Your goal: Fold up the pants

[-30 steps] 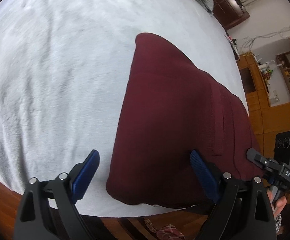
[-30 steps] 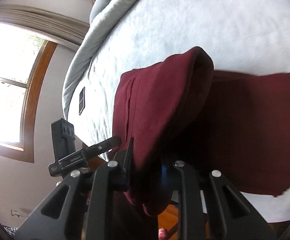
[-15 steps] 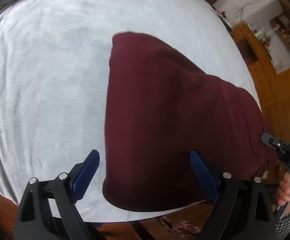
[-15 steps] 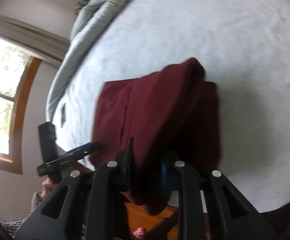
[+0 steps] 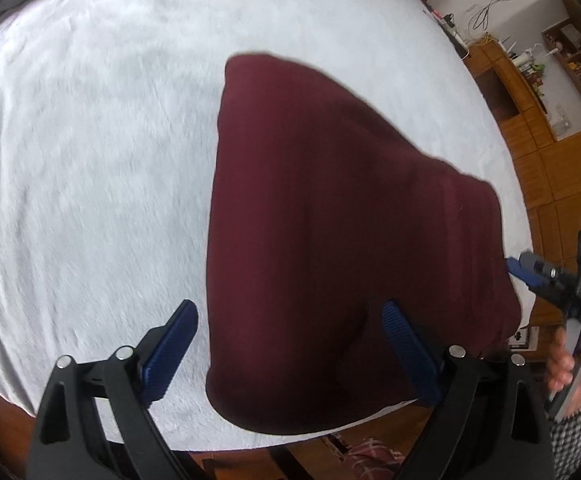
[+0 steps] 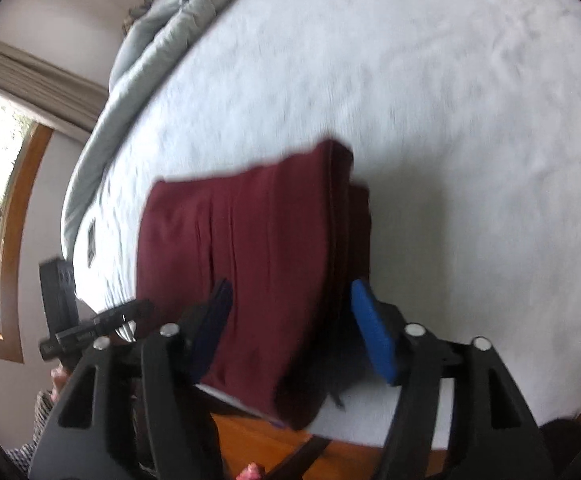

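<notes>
No lettering is legible; white marks on the gripper bodies are blurred. A second ago the right gripper (image 6: 290, 332) clamped the pants (image 5: 330, 240); now its jaws are opening, pads off the cloth between them. The left gripper (image 5: 290, 356) stands apart. The maroon pants lie folded at the bed's (image 5: 90, 140) near edge.

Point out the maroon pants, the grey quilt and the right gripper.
maroon pants (image 5: 330, 240): left wrist view, middle of the folded top layer.
grey quilt (image 6: 162, 36): right wrist view, bunched part at the far edge of the bed.
right gripper (image 6: 294, 336): right wrist view, midway between its blue fingertips, jaws opening.
</notes>
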### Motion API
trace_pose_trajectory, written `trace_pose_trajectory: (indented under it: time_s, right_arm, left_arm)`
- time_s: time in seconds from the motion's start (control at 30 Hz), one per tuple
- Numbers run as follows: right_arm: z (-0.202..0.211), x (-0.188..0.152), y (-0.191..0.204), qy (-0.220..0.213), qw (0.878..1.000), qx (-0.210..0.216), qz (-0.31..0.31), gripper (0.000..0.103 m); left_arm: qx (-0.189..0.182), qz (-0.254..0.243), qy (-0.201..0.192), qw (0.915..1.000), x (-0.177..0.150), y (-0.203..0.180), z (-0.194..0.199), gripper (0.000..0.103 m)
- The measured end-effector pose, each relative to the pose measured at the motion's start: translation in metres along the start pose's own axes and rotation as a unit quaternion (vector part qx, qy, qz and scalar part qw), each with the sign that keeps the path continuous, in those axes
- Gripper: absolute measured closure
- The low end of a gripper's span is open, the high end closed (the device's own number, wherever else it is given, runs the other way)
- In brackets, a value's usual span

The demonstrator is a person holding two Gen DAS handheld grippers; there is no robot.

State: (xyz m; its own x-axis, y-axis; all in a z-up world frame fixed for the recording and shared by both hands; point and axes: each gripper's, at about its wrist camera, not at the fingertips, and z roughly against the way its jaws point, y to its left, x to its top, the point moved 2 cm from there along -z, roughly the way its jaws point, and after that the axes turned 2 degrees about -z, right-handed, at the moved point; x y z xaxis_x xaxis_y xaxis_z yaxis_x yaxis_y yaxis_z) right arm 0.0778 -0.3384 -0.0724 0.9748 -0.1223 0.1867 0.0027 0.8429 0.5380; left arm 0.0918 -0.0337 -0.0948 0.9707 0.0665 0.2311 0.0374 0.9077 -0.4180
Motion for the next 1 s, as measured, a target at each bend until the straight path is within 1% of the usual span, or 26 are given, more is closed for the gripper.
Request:
trace_pose_trajectory:
  time_s: [0.07,0.13,0.23,0.3,0.33,0.4,0.47,0.57,0.63,0.67,0.7,0.77,0.8,0.83,0.87,0.9,0.97,1.0]
  right_arm:
    - [-0.005,0.018,-0.003,-0.004,1.000,0.009,-0.006,0.038]
    - [-0.013,0.033,-0.006,-0.002,1.000,-0.001,-0.014,0.038]
    - [-0.033,0.054,-0.014,0.017,1.000,-0.002,-0.026,0.039]
    - [-0.043,0.062,-0.018,0.027,0.999,0.005,-0.035,0.051]
    - [-0.049,0.064,-0.019,0.034,0.999,0.014,-0.040,0.062]
    - [-0.051,0.068,-0.022,0.036,0.998,0.029,-0.044,0.080]
    - [-0.050,0.072,-0.018,0.033,0.998,0.034,-0.038,0.090]
    - [-0.036,0.073,-0.012,0.018,0.999,0.027,-0.026,0.094]
    - [-0.032,0.074,-0.014,0.008,0.999,0.013,-0.034,0.095]
    - [-0.035,0.074,-0.020,0.008,0.999,0.006,-0.048,0.095]
    - [-0.040,0.072,-0.027,0.012,0.998,0.002,-0.063,0.095]
    - [-0.051,0.069,-0.034,0.017,0.997,0.000,-0.074,0.093]
    - [-0.051,0.068,-0.034,0.012,0.997,0.007,-0.075,0.089]
    - [-0.048,0.067,-0.031,0.009,0.997,0.018,-0.071,0.078]
    - [-0.043,0.066,-0.031,0.007,0.998,0.022,-0.067,0.070]
    - [-0.037,0.063,-0.028,0.006,0.998,0.024,-0.061,0.067]
    - [-0.022,0.052,-0.021,0.006,0.999,0.027,-0.043,0.052]
    - [-0.014,0.045,-0.019,0.007,0.999,0.025,-0.036,0.050]
  left_arm:
    - [0.006,0.003,-0.004,1.0000,0.006,0.002,0.002,0.009]
    - [0.008,0.006,-0.004,0.9999,0.011,0.004,0.002,0.009]
    - [0.010,0.009,0.001,0.9999,0.014,-0.001,-0.004,0.009]
    - [0.011,0.007,0.006,0.9999,0.013,-0.003,-0.009,0.009]
    - [0.012,0.007,0.009,0.9999,0.014,-0.010,-0.015,0.009]
    - [0.016,0.007,0.016,0.9997,0.014,-0.011,-0.021,0.009]
    - [0.017,0.006,0.021,0.9996,0.018,-0.021,-0.029,0.009]
    - [0.019,0.006,0.018,0.9997,0.020,-0.025,-0.030,0.009]
    - [0.021,0.000,0.012,0.9997,0.021,-0.026,-0.027,0.009]
    - [0.023,-0.003,0.013,0.9997,0.021,-0.028,-0.029,0.009]
    - [0.023,-0.003,0.015,0.9996,0.010,-0.022,-0.025,0.009]
    - [0.022,-0.001,0.022,0.9995,0.008,-0.021,-0.031,0.009]
    - [0.023,0.001,0.025,0.9994,0.007,-0.021,-0.033,0.009]
    - [0.022,0.003,0.026,0.9994,0.007,-0.024,-0.035,0.009]
    - [0.018,0.006,0.027,0.9994,0.006,-0.024,-0.034,0.009]
    - [0.016,0.009,0.029,0.9994,0.009,-0.025,-0.034,0.009]
    - [0.011,0.012,0.030,0.9994,0.004,-0.025,-0.030,0.009]
    - [0.008,0.012,0.029,0.9995,0.002,-0.024,-0.027,0.009]
